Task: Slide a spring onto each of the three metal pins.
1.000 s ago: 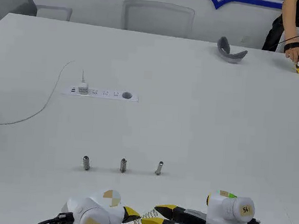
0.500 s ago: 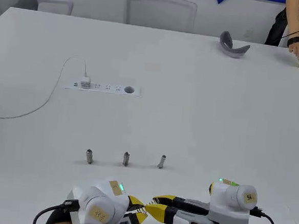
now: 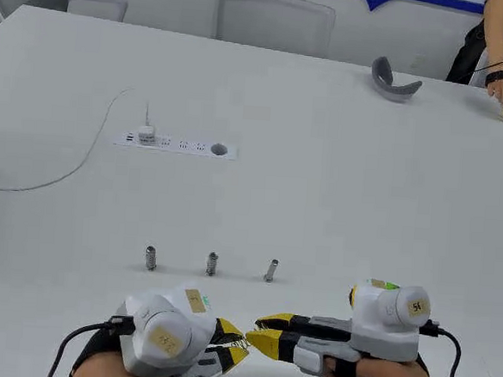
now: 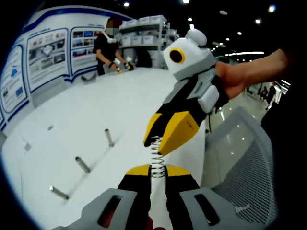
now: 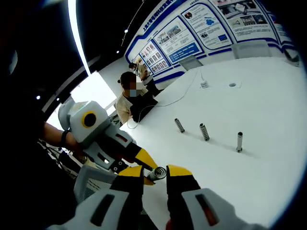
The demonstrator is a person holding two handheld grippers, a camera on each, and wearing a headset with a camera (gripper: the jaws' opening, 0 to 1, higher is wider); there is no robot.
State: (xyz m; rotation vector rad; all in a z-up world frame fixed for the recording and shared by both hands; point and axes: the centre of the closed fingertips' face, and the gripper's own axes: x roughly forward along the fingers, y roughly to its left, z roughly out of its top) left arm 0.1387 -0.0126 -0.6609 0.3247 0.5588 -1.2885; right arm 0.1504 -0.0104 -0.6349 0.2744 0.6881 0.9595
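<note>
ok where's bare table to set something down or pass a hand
Wide bare table between the power strip and the three pins, and right of the pins. Crowded at the near edge, where the left gripper and right gripper meet on the spring.

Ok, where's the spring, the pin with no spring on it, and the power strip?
spring (image 4: 156,158), left gripper view, on its middle coils.
bare pin (image 3: 270,270), head view, on its shaft.
power strip (image 3: 181,146), head view, on its middle sockets.
</note>
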